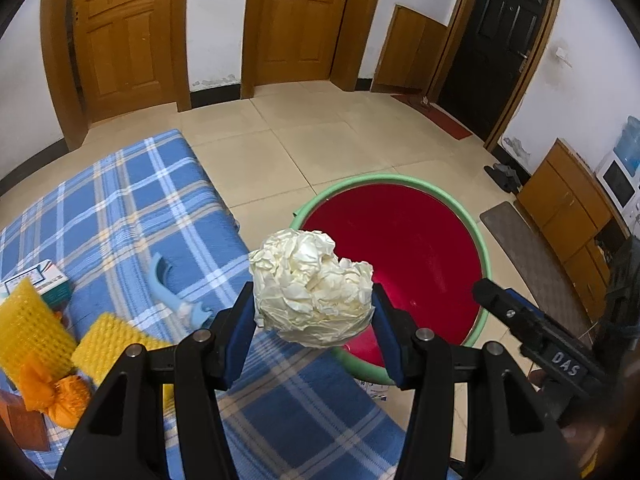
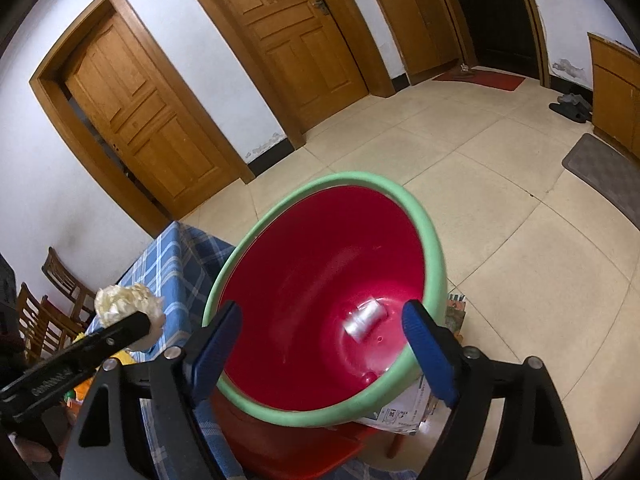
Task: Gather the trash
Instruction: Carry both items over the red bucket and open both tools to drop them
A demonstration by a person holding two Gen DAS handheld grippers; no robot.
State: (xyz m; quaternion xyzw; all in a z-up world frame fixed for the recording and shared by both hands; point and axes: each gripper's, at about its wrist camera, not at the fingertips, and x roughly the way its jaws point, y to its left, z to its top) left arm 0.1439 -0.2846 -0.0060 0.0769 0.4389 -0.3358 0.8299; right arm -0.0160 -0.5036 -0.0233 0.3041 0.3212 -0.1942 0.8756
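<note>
My left gripper [image 1: 314, 308] is shut on a crumpled ball of white paper [image 1: 314, 288] and holds it above the table edge, just left of the red bin with a green rim [image 1: 400, 184]. The ball also shows in the right wrist view [image 2: 128, 308]. My right gripper [image 2: 322, 344] is open and empty, its fingers straddling the near rim of the bin [image 2: 424, 232]. A silver can [image 2: 364, 322] lies at the bottom of the bin.
A blue plaid tablecloth [image 1: 120, 208] carries a blue plastic tool [image 1: 172, 292], yellow foam nets [image 1: 32, 324], an orange net bag [image 1: 60, 400] and a small box [image 1: 36, 276]. Wooden chairs [image 2: 52, 300] stand left. A cardboard box [image 2: 404, 412] sits under the bin.
</note>
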